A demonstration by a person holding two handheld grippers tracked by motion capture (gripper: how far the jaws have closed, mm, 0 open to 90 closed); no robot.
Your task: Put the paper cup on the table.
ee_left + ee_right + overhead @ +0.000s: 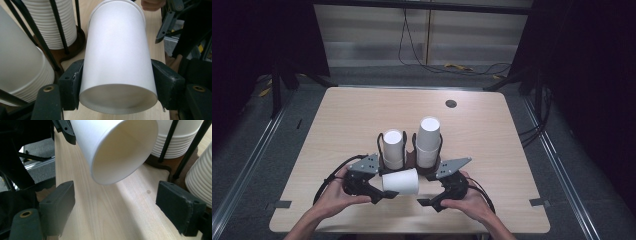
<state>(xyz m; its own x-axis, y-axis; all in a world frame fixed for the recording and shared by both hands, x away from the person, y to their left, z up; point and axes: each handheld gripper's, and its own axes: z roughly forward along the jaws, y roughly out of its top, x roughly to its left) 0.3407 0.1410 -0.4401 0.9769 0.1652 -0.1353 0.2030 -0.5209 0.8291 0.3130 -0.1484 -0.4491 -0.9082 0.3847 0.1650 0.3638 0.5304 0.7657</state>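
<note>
A single white paper cup (pixel 401 182) lies on its side near the table's front, and my left gripper (pixel 384 186) is shut on its base end. In the left gripper view both pads (pixel 75 82) press the cup (pixel 117 55) near its bottom. The open mouth of the cup (pixel 112 147) faces my right gripper (pixel 428 192). That gripper (pixel 115 205) stands open just short of the rim, with nothing between its jaws. Behind them stand two stacks of white cups, a shorter one (pixel 393 147) and a taller one (pixel 428 140), in black wire holders.
The light wooden table (pixel 362 115) has a round cable hole (pixel 451 103) at the back right. The wire holders' dark round bases (pixel 75 45) sit just behind both grippers. Cables lie on the floor beyond the table's far edge.
</note>
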